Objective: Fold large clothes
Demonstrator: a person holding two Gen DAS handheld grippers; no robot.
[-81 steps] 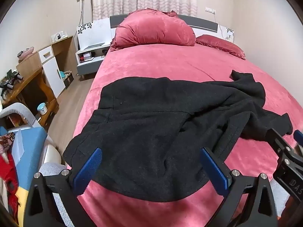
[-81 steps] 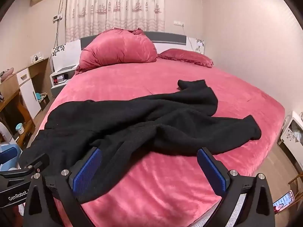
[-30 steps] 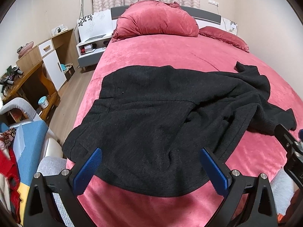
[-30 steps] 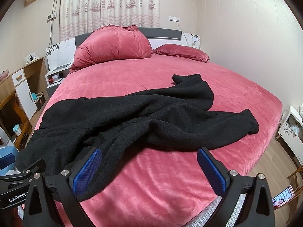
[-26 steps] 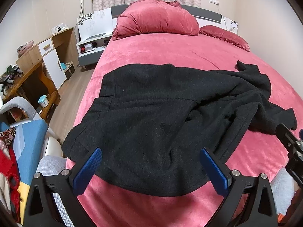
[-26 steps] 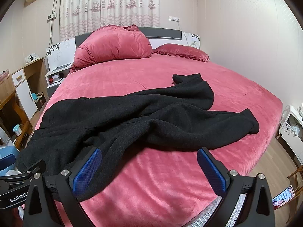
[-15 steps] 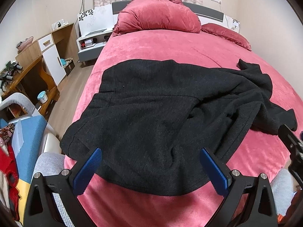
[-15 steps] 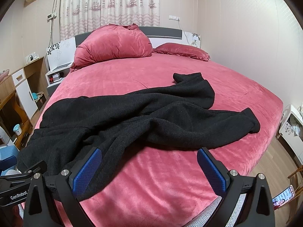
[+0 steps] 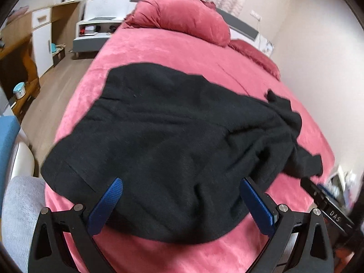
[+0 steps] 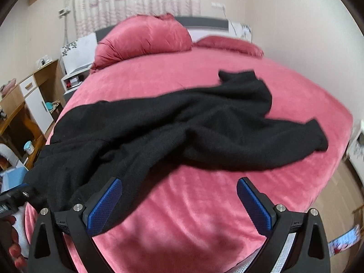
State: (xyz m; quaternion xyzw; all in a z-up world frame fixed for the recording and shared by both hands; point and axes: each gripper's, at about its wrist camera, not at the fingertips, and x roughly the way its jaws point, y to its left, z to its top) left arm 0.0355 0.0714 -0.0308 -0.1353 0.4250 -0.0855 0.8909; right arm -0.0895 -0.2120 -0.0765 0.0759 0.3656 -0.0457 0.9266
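A large black knitted garment (image 9: 173,141) lies spread and rumpled across the near half of a red bed (image 9: 182,52). Its sleeves trail to the right (image 10: 295,143). My left gripper (image 9: 182,195) is open and empty, hovering just above the garment's near hem. My right gripper (image 10: 179,195) is open and empty over the bare bedspread (image 10: 193,204), with the garment's hem (image 10: 95,182) beside its left finger. The right gripper's body shows at the right edge of the left wrist view (image 9: 325,207).
Red pillows (image 9: 182,18) lie at the headboard. A white nightstand (image 9: 95,31) and a wooden desk with cabinet (image 9: 27,43) stand left of the bed. A blue chair (image 9: 6,145) is near left. A white unit (image 10: 358,150) stands at the right.
Both grippers have moved forward and closer to the bed, and the views have tilted and blurred. The garment has not moved. Both jaws stay open.
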